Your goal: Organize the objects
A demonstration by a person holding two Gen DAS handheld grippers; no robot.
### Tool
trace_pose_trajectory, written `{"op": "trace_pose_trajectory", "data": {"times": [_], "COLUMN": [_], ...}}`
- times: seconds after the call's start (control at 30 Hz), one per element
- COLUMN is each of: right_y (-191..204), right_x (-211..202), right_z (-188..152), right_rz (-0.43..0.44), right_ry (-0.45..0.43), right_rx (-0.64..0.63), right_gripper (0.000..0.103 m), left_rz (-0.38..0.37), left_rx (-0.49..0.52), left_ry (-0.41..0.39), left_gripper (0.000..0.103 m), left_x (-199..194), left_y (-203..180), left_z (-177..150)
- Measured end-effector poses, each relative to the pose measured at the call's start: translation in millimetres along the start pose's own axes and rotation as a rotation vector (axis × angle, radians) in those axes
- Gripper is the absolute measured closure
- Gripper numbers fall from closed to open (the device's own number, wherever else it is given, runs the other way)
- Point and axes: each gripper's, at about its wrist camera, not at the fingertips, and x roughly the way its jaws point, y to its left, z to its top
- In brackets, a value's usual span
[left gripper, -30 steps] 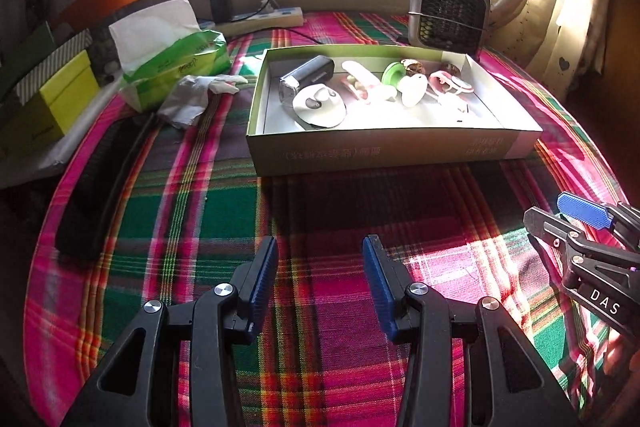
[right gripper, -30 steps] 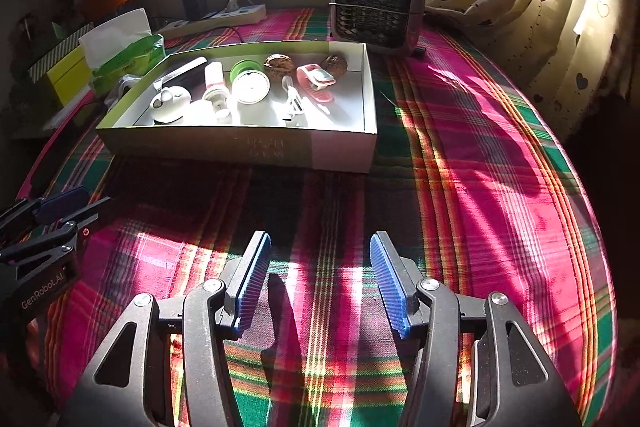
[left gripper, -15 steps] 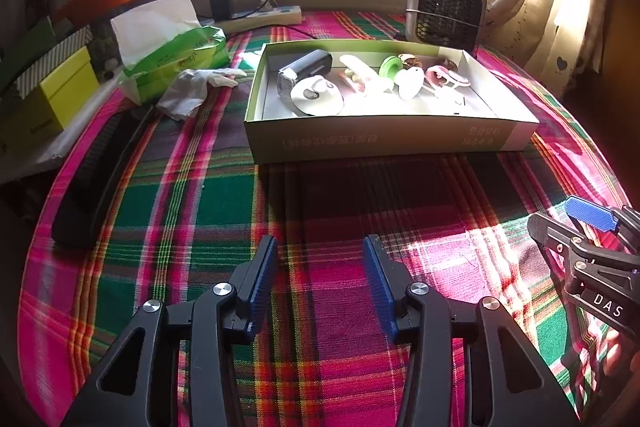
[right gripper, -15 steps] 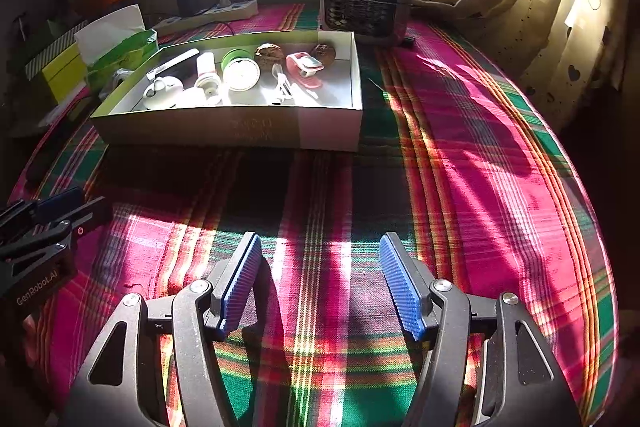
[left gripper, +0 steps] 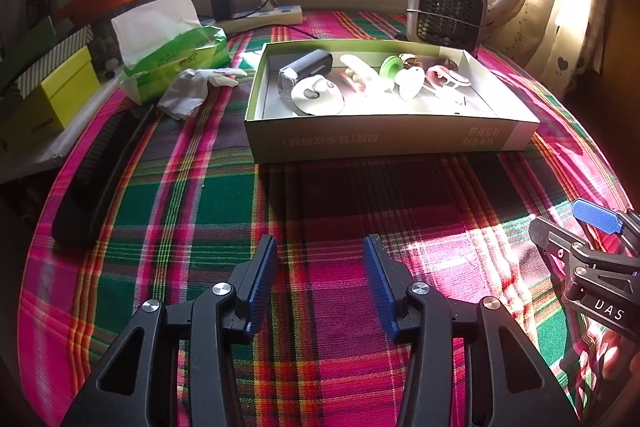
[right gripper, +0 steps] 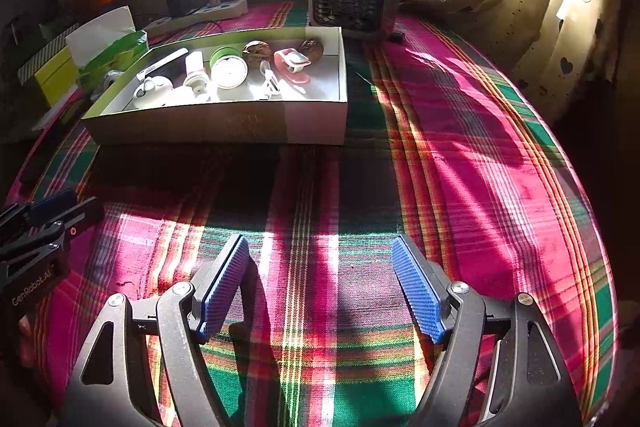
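Note:
A shallow green-and-white cardboard box (left gripper: 384, 141) (right gripper: 224, 125) sits on the plaid cloth and holds several small items: a black device (left gripper: 306, 71), a white round gadget (left gripper: 318, 99), a green-rimmed disc (right gripper: 229, 67), two walnuts (right gripper: 257, 51) and a pink clip (right gripper: 290, 61). My left gripper (left gripper: 320, 247) hangs open over bare cloth, well short of the box. My right gripper (right gripper: 320, 245) is also over bare cloth, its jaws opening with nothing between them. Each gripper shows at the edge of the other's view.
A small fan heater (left gripper: 446, 9) stands behind the box. To the left lie a green tissue pack (left gripper: 176, 55), a crumpled white glove (left gripper: 196, 87), a long black comb (left gripper: 100, 167) and yellow boxes (left gripper: 48, 99). A power strip (left gripper: 260, 17) runs along the back wall.
The right gripper's jaws have spread clearly wider. Both views have shifted slightly, the box sitting a little farther off; the left jaws look about the same.

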Motion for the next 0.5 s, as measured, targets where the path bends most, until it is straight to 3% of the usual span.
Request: {"op": "trace_pose_trajectory", "data": {"times": [0.5], "right_y": [0.2], "right_x": [0.5], "right_z": [0.3], "right_rz": [0.001], "right_ry": [0.002], "right_rx": [-0.004], "right_gripper": [0.025], "left_rz": [0.001], "left_rx": [0.000], "left_ry": [0.000], "left_gripper": [0.060], "left_x": [-0.1], "left_y": [0.1], "left_z": [-0.2]}}
